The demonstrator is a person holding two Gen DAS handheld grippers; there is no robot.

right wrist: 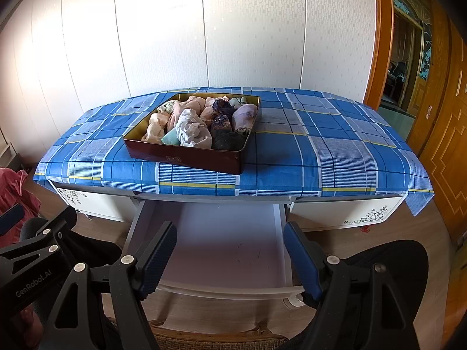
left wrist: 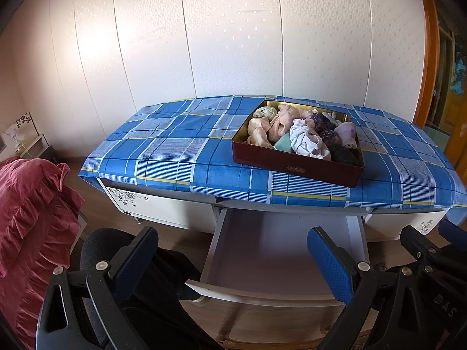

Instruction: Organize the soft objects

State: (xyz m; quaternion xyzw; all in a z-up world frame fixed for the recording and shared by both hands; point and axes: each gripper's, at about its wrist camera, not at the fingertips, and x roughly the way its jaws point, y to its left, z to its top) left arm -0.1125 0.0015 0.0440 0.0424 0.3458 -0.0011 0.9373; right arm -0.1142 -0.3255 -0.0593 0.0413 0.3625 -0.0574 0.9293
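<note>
My left gripper [left wrist: 233, 265] hangs low in front of the desk [left wrist: 181, 151], its jaws standing wide apart with nothing between them. Ahead of it the drawer [left wrist: 271, 259] is pulled out and bare inside. My right gripper [right wrist: 230, 258] hovers over the same drawer, jaws open and empty too. The soft cloths [right wrist: 201, 122] lie bundled in the dark red box [right wrist: 186, 157], which sits on the blue checked cover toward the back of the desk, well apart from both grippers.

The pieces look tangled, so I judge that pinching one could drag its neighbours out with it, and they might drop on the floor. A pull could also tug the light box along the loose cover. Reaching across, my wrists might knock the open drawer front.
</note>
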